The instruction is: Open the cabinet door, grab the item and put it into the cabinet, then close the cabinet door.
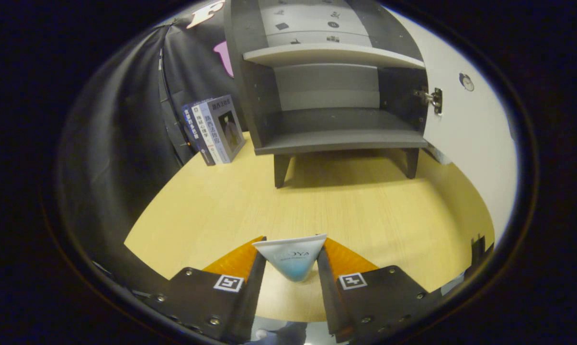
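Observation:
My gripper [292, 251] is shut on a small tube [292, 258], white at its flat crimped end and blue lower down, held between both fingers above the wooden table [355, 211]. Well beyond the fingers stands a dark grey cabinet [336, 139] on short legs, with its white door [470, 134] swung open to the right on a metal hinge [432, 98]. The lower compartment is bare inside, and a pale shelf [331, 55] divides it from the upper one.
Several books [214, 129] stand upright to the left of the cabinet, against the black cloth wall [120, 143]. A stretch of bare tabletop lies between my fingers and the cabinet's legs.

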`<state>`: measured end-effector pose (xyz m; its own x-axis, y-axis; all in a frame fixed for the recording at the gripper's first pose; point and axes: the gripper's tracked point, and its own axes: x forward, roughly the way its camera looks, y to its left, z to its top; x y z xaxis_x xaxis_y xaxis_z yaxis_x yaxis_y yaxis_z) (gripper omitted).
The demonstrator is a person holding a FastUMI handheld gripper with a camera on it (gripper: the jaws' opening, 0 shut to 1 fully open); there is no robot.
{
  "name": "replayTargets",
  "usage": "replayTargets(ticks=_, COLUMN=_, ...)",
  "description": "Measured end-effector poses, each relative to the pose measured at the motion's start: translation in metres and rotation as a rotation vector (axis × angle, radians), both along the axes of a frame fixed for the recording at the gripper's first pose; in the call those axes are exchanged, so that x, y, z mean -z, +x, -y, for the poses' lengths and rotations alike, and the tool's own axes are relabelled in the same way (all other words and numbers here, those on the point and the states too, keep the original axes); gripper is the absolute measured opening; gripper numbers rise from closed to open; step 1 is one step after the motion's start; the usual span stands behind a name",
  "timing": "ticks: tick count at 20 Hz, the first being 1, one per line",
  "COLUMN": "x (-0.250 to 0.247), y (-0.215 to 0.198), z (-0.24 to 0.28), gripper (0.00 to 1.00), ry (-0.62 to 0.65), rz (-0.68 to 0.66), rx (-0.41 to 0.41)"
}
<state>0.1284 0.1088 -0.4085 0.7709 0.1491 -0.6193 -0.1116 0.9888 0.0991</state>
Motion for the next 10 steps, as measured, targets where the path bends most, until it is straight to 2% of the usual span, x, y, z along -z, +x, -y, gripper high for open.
replayTargets(ticks=5, x=-0.063, y=0.027, z=0.013, gripper=0.58, ry=0.020, rz=0.083, rx=0.028)
replayTargets(ticks=10, x=-0.154, y=0.070, z=0.030, gripper=0.58, ry=0.061, rz=0.211, rx=0.063)
